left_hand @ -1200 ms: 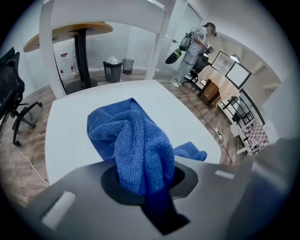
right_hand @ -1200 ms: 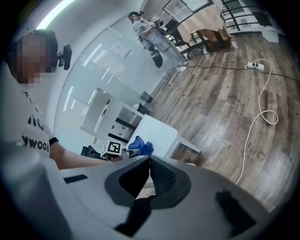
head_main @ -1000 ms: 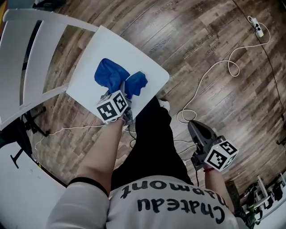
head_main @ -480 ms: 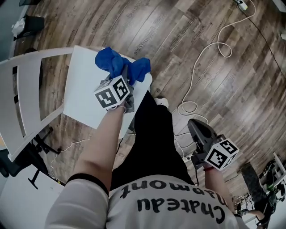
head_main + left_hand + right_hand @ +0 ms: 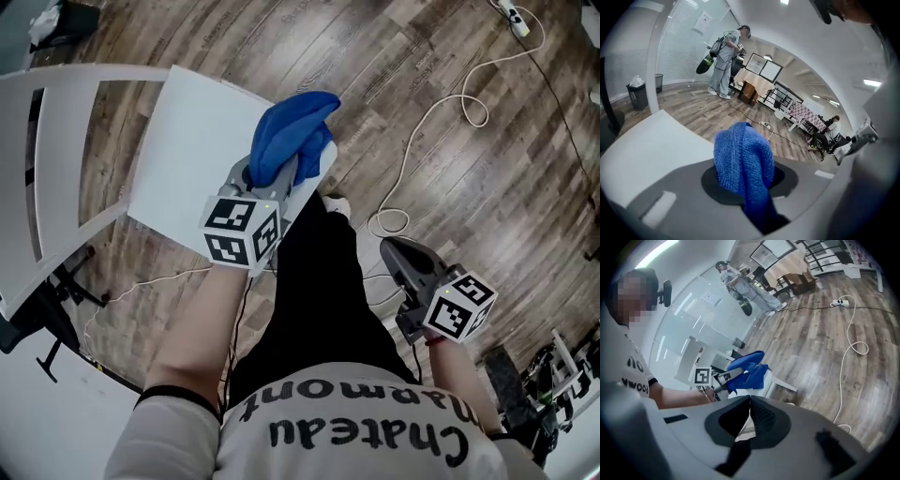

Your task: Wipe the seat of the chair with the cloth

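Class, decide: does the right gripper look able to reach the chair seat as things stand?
Probably not directly: the right gripper hangs beside the person's leg, which stands between it and the seat; it would need to swing across.

The cloth [image 5: 286,141] is a bright, even blue with a nubbly weave. The chair [image 5: 187,159] is plain white, seat and back slats alike. The left claw [image 5: 745,183] is grey with black pads, and its cube [image 5: 241,232] carries black-and-white square markers. The right claw [image 5: 749,411] is the same grey and black, and its own cube [image 5: 459,307] has markers of the same kind. The floor [image 5: 422,56] is brown-grey wood planking with a streaky grain. A white cable [image 5: 441,108] loops over it. The person's trousers [image 5: 319,291] are black, the shirt [image 5: 356,436] is pale grey with black lettering, and the shoe [image 5: 335,202] is white.
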Demonstrator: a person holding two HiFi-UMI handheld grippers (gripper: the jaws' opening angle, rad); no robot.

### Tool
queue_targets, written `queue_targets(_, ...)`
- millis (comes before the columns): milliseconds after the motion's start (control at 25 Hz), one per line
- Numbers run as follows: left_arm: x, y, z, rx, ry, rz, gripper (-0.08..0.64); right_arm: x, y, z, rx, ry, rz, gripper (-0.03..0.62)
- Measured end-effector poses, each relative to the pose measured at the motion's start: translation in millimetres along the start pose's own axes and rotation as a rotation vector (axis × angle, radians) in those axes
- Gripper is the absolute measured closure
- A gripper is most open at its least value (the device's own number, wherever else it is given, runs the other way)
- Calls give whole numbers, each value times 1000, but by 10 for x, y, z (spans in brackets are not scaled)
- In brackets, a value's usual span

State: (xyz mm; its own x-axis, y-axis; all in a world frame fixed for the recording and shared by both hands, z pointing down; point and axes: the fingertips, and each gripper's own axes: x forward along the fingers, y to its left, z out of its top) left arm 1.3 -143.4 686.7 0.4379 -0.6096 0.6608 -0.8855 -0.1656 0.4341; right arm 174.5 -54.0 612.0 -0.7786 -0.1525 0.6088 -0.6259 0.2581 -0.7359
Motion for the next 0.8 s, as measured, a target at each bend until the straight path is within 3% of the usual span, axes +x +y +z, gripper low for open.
queue_targets(240,-1067,478,-1203,-26,158,135,471,383,397,-97,-124,132,83,577)
queue_targets(480,-1792,823,-2235,-110,297,299,472,570,606,-302,-188,215,116,577)
queue_targets(640,-1838,829,-2636,-85,396,284,471,614,717,-419,-215,246,121,577)
queue_targets(800,-1607,696,-2572,-20,429,192,471,596,735,-493,-205,247,109,577)
